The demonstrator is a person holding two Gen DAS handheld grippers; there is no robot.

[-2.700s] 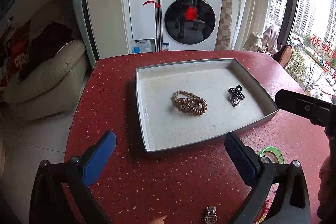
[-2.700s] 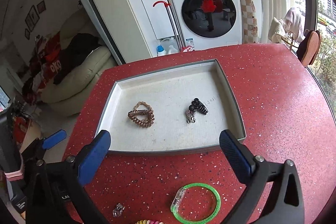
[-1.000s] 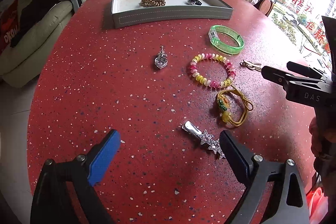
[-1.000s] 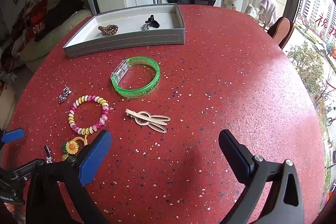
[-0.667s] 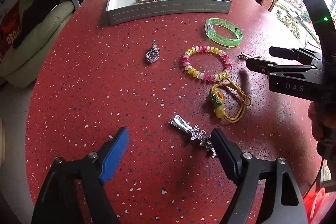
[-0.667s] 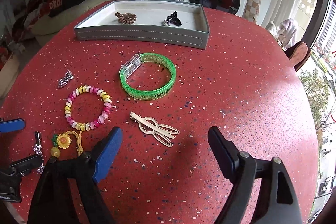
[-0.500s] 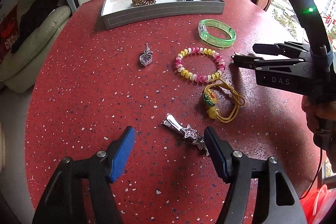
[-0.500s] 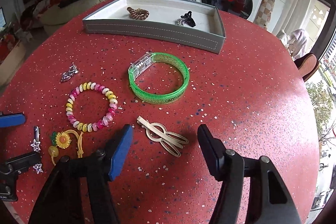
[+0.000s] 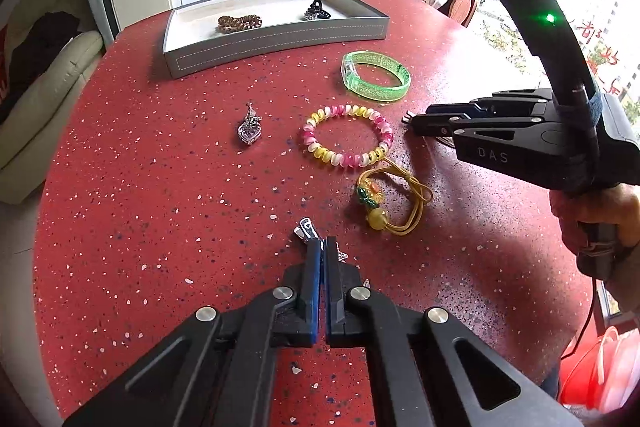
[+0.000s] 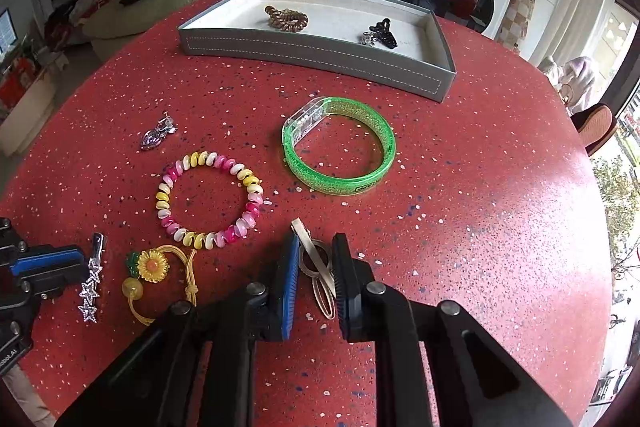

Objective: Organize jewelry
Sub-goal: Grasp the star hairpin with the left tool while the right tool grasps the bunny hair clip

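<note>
On the red tabletop [image 10: 480, 187] my grey tray [image 10: 320, 55] holds two hair pieces. My left gripper [image 9: 322, 251] has its jaws clenched on the star hair clip [image 10: 91, 279]; my right gripper [image 10: 316, 267] has its jaws grasping the beige hair clip [image 10: 316, 259] near the green bangle [image 10: 340, 147]

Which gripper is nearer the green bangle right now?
Right. The right gripper sits just short of the green bangle, clamped around the gold hair clip. The left gripper is farther back, beyond the sunflower tie.
</note>
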